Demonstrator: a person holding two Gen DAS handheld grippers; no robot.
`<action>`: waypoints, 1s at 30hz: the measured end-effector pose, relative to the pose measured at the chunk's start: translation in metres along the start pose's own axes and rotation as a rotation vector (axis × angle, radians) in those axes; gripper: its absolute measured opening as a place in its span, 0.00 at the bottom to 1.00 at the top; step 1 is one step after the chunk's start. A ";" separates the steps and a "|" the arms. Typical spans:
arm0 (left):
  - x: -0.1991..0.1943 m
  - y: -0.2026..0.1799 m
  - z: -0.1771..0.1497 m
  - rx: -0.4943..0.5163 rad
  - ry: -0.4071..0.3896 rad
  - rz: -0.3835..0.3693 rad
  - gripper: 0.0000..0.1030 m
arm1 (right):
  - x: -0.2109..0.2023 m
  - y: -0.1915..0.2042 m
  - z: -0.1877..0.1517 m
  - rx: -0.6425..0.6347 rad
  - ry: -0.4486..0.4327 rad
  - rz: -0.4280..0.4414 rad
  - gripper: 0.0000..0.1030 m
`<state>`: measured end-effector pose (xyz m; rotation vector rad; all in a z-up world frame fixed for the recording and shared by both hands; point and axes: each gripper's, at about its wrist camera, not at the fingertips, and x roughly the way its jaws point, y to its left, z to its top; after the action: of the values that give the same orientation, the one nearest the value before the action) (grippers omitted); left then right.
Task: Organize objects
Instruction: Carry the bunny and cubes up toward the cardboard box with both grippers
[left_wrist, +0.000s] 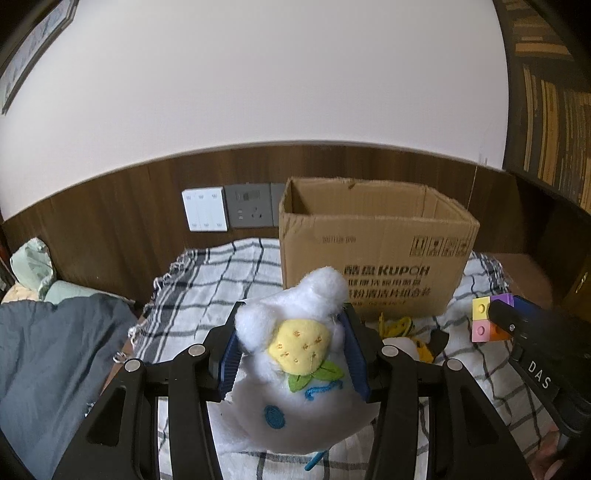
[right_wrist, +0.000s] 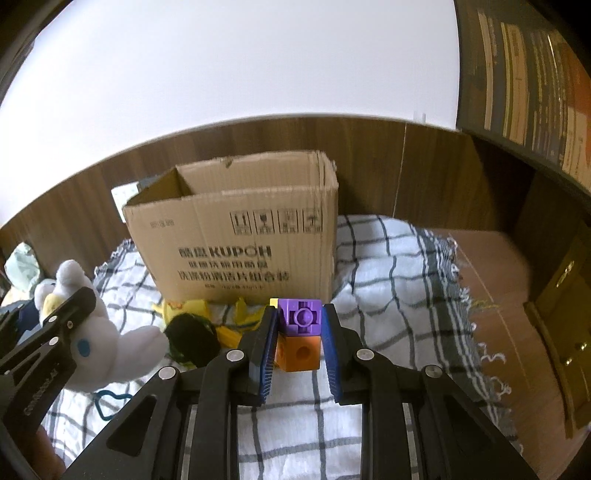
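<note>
My left gripper (left_wrist: 291, 332) is shut on a white plush toy (left_wrist: 295, 369) with a yellow strawberry patch and holds it above the checked cloth; the toy also shows in the right wrist view (right_wrist: 110, 347). My right gripper (right_wrist: 300, 325) is shut on a block cluster (right_wrist: 300, 321) with a purple cube on top and an orange cube below; the cluster also shows in the left wrist view (left_wrist: 487, 321). An open cardboard box (left_wrist: 373, 251) stands behind both, also in the right wrist view (right_wrist: 240, 236).
A yellow and black plush (right_wrist: 195, 328) lies in front of the box on the checked cloth (right_wrist: 399, 266). A dark blanket (left_wrist: 55, 362) lies to the left. A wood-panelled wall with switches (left_wrist: 205, 208) stands behind. A brown cabinet (right_wrist: 554, 317) is to the right.
</note>
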<state>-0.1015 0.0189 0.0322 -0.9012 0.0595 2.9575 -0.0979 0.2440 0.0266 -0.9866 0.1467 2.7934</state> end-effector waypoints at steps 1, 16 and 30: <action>-0.001 0.000 0.002 0.000 -0.006 0.001 0.47 | -0.002 0.000 0.003 -0.001 -0.007 0.000 0.23; -0.013 -0.001 0.035 0.010 -0.082 -0.001 0.47 | -0.027 0.005 0.040 -0.009 -0.106 -0.011 0.24; -0.016 0.001 0.068 0.006 -0.142 -0.001 0.47 | -0.038 0.011 0.077 -0.018 -0.180 -0.010 0.23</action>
<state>-0.1264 0.0212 0.0975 -0.6876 0.0624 3.0092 -0.1184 0.2398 0.1101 -0.7324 0.0920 2.8612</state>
